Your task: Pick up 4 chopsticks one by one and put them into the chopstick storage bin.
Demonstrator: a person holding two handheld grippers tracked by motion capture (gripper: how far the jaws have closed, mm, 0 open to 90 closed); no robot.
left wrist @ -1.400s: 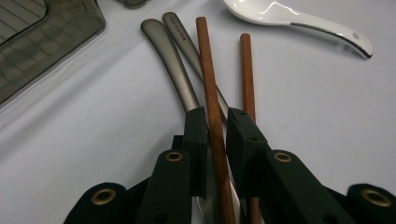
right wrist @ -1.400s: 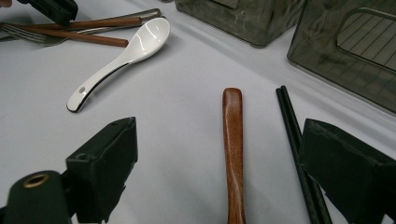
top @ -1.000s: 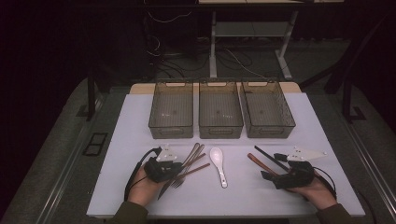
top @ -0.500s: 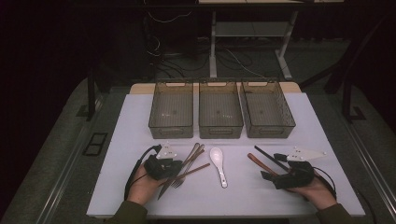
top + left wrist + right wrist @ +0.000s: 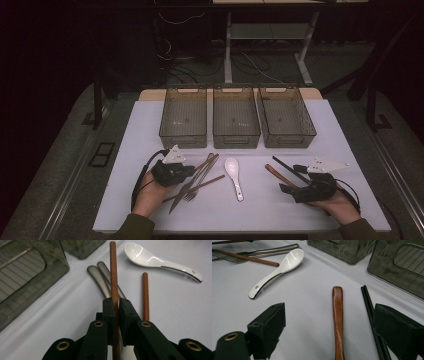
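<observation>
My left gripper (image 5: 116, 315) has its jaws closed on a thin reddish-brown wooden chopstick (image 5: 113, 270). The stick runs straight out between the pads, its long axis in line with the jaws, tip pointing toward the smoky translucent plastic bins (image 5: 236, 117) at the far side of the white table (image 5: 140, 130). Its twin chopstick (image 5: 145, 293) lies just beside, on the mat, roughly parallel. Two dull steel cutlery handles (image 5: 100, 278) sit under and beside the gripped stick, touching or nearly so; I cannot tell whether the stick has cleared them.

A white ceramic soup spoon (image 5: 234, 177) lies between my two hands.

My right gripper (image 5: 332, 335) is wide open, jaws standing well apart, holding nothing. A dark-stained wooden handle (image 5: 337, 315) lies on the table between those jaws, long axis running away from me. A pair of black chopsticks (image 5: 369, 307) lies just beside it, hard by one jaw.

Judgement: the left hand (image 5: 150, 187) is nearer the leftmost bin, so the lift goes forward along the stick's own axis. The risk is dragging the steel handles along with it.
</observation>
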